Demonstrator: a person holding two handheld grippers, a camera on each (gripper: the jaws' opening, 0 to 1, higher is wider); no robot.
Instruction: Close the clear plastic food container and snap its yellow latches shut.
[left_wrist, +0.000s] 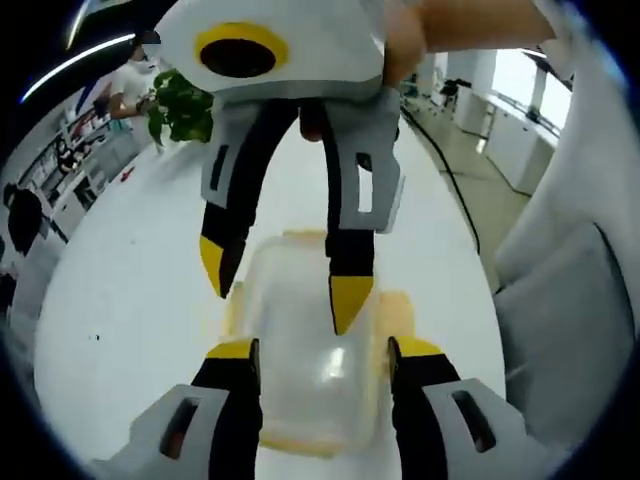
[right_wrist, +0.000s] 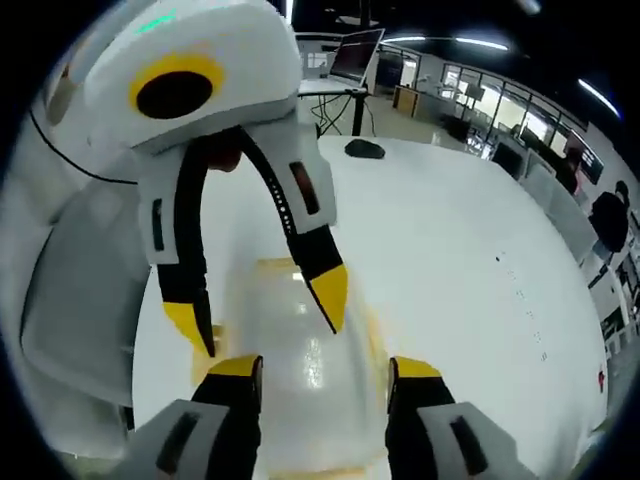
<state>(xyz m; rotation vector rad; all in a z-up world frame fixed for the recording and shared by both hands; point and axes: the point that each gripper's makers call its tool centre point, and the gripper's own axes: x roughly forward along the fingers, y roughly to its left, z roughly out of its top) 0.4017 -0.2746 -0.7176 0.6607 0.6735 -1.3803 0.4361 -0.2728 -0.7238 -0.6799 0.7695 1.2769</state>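
- The clear plastic food container (left_wrist: 310, 360) lies on the white table (left_wrist: 130, 300), with its lid on. Its near end is cut off at the bottom of the left gripper view, and its transparent body is hard to trace against the table.
- The yellow latches (left_wrist: 398, 312) show only as blurred yellow strips along the container's edges. You cannot tell whether any is snapped down.
- Your left gripper (left_wrist: 320, 355) is spread wide, its yellow-tipped jaws standing on either side of the container, just beside its long sides. Whether they touch is unclear.
- Your right gripper (right_wrist: 322, 368) is also spread wide, straddling the container from the opposite end. It grasps nothing.
- In each view the other gripper comes down from the top, tips over the lid.
- A hand (left_wrist: 410, 35) grips the right gripper's body at the top of the left gripper view.
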